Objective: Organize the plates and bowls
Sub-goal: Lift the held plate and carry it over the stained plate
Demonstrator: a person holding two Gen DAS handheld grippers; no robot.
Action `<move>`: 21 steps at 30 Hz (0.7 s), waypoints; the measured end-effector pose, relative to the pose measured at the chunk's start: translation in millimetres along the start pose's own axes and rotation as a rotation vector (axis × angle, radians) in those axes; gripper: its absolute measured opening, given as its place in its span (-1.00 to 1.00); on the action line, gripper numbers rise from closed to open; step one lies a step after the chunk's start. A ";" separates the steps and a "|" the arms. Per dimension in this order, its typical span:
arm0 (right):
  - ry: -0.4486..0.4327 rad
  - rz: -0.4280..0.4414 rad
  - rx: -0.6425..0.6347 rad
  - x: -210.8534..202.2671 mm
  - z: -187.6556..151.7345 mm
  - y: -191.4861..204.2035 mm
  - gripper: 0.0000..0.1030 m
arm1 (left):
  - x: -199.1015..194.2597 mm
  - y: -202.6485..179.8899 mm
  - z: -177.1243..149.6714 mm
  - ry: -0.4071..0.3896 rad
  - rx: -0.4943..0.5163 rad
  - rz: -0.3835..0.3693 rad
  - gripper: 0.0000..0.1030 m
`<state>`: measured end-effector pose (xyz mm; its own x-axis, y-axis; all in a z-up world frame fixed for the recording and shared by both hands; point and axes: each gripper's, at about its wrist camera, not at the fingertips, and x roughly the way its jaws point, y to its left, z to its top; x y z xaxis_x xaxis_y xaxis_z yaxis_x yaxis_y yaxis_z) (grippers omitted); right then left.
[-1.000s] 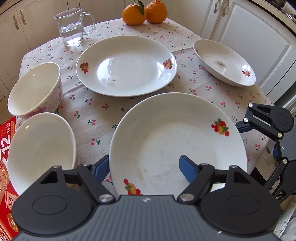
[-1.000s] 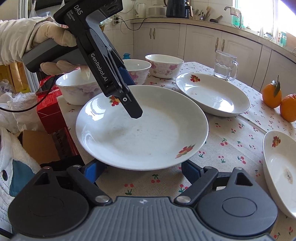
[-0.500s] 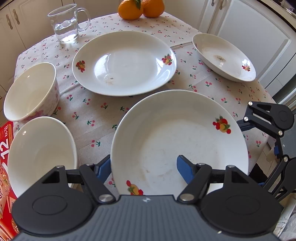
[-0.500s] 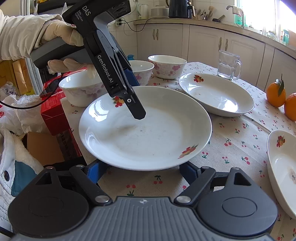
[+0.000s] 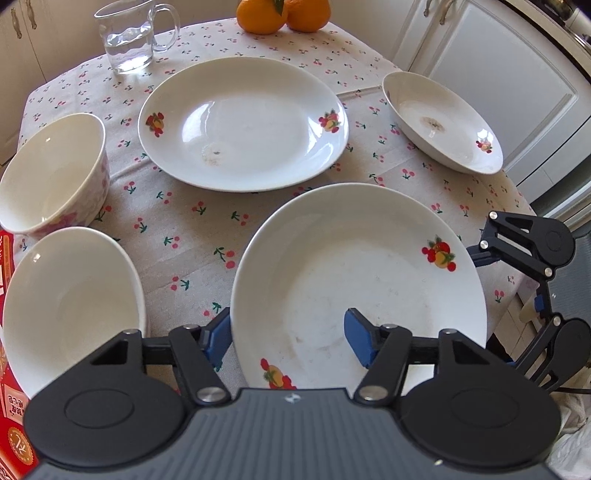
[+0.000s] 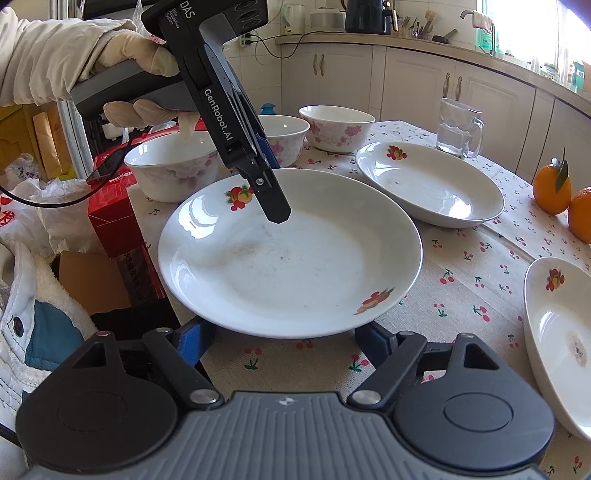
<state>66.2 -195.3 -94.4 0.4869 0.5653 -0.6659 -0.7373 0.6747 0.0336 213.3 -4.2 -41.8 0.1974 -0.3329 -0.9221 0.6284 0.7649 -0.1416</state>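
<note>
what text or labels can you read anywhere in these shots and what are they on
"DAS" with unreadable small print below: top of the black left gripper body.
"GenRobot.AI": down that gripper's side.
Red cardboard box beside the table: white lettering, too blurred to read.
Its edge in the left wrist view: upside-down characters, not legible.
White plastic bag: red print, cut off.

Bright daylight from a window [image 6: 532, 33] far beyond the right tongs glares off glossy white plates; sharp focus, fisheye-bent edges.
</note>
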 end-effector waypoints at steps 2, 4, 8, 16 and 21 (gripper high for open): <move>-0.009 -0.002 0.004 0.5 -1.0 0.2 0.68 | 0.5 0.9 2.3 0.001 -0.006 -0.001 0.22; -0.011 -0.005 0.006 0.1 -1.1 0.4 0.69 | 0.7 1.6 3.9 0.006 -0.020 -0.006 0.22; -0.002 -0.010 0.000 -3.9 -1.7 0.5 0.69 | -1.1 1.5 5.2 0.007 -0.037 -0.041 0.22; 0.025 -0.025 -0.020 -12.2 -3.4 -5.2 0.69 | -4.4 -8.5 11.6 -0.002 -0.027 -0.058 0.22; 0.022 -0.014 -0.006 -20.1 -2.3 -12.0 0.69 | -6.8 -12.6 17.4 -0.009 -0.023 -0.062 0.22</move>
<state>64.3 -215.8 -83.1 0.4868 0.5456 -0.6821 -0.7334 0.6795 0.0200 217.2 -21.2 -27.5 0.1659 -0.3851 -0.9079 0.6226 0.7548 -0.2064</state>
